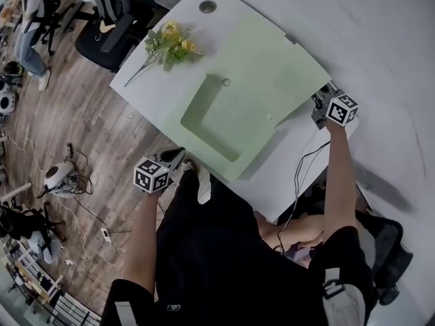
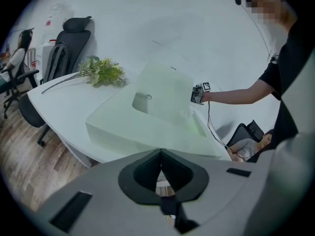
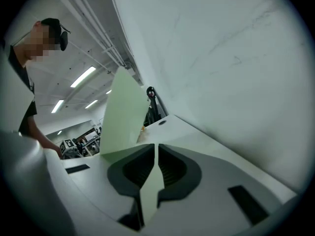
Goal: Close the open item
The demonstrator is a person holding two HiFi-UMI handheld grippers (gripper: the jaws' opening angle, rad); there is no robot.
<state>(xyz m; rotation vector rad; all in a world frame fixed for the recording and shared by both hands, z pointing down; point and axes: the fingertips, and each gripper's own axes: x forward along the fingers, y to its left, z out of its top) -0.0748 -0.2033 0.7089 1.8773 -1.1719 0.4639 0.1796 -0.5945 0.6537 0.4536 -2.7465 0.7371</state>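
Grips the pale green lid's (image 1: pixel 262 80) right edge with right tool (image 3: pixel 155 162); holds left tool (image 2: pixel 160 177) shut, empty, beside worktop's (image 1: pixel 146 90) near edge.

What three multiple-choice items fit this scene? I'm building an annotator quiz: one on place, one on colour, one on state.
1. Where do the flowers lie?
A. inside the box
B. on the table beside the box
C. on the floor

2. What colour is the box?
A. pale green
B. red
C. black

3. What is the right gripper doing?
A. open above the table
B. shut on the flowers
C. shut on the lid

Key:
1 B: the flowers rest on the white table, outside the box.
2 A: all of its surfaces are pale green.
3 C: the right gripper has its jaws closed on the edge of the lid.
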